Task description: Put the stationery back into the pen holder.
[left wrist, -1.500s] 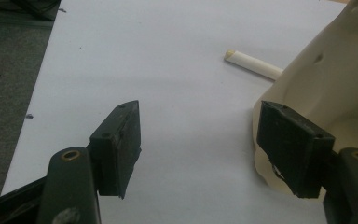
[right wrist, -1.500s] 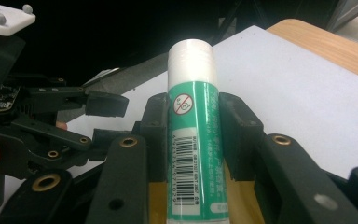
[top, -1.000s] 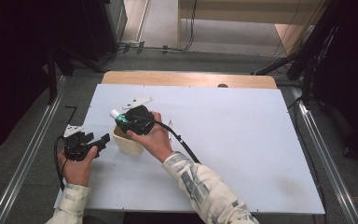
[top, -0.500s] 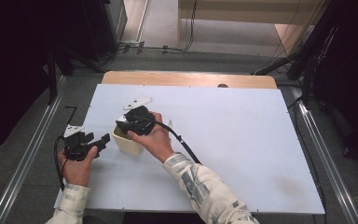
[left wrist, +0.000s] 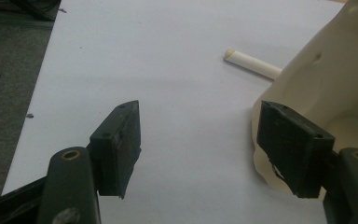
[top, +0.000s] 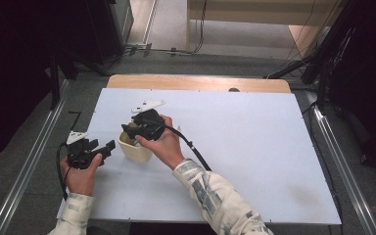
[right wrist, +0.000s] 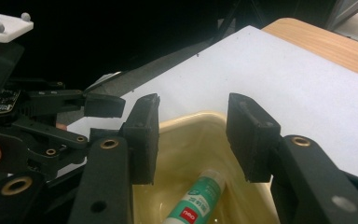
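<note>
The right gripper [right wrist: 193, 140] has just been opening its jaws above the cream plastic cup [top: 133, 148]; the white-and-green glue stick [right wrist: 198, 198] now lies inside it, released.

Readable text: one brand mark

In the right gripper view, the glue stick [right wrist: 198, 198] lying in the cream container [right wrist: 200, 135] carries a small red label with white letters reading "deli"; its other green print is too blurred to read.

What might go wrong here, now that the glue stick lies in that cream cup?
The right tool, whose jaws have just been opening, hangs inside the cup rim; lifting carelessly might tip it and spill the glue stick. The open left tool sits right beside the cup wall and might nudge it.
</note>
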{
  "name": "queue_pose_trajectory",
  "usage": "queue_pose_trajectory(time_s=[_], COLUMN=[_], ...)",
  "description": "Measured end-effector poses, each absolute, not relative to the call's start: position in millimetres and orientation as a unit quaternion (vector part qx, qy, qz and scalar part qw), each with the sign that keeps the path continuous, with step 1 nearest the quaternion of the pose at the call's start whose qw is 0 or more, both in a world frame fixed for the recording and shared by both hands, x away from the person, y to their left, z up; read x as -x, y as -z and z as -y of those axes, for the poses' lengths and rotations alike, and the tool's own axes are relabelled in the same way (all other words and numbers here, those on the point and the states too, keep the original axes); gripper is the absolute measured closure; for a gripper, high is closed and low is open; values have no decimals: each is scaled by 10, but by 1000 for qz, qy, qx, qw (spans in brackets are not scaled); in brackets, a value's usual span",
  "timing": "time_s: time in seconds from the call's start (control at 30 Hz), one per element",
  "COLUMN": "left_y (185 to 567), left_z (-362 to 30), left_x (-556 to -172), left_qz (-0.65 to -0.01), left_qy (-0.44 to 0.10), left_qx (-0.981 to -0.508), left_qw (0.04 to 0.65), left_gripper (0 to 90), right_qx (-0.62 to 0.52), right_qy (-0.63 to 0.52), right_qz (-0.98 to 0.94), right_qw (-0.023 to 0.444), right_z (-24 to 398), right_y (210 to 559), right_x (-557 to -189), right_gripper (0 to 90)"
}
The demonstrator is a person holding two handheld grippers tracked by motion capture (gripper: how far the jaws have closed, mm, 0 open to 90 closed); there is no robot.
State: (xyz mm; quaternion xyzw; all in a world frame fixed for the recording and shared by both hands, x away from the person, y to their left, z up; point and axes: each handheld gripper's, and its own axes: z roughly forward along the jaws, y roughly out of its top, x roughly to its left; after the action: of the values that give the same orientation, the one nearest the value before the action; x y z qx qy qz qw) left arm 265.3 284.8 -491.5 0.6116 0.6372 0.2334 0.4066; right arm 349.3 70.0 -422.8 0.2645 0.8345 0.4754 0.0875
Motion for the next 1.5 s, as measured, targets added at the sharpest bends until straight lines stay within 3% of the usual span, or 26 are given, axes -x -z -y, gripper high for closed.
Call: queue_pose_trajectory(time_s=[0.53,1.5], left_y=[4915,4918], left_z=[-2842,-2846], left_x=[-2654,-2652], left_qz=[-638,-638], left_qy=[-233,-233], left_qx=[-611,-612], left_qw=[407,406], left_gripper=[316,316], right_qx=[-277,-316], right_qy=[-479,-468], right_qz=[-828,-818], right_qw=[94,107], right_z=[-601,-403], right_y=[4180,4279], right_x=[-3569,-3805], right_gripper=[476,475])
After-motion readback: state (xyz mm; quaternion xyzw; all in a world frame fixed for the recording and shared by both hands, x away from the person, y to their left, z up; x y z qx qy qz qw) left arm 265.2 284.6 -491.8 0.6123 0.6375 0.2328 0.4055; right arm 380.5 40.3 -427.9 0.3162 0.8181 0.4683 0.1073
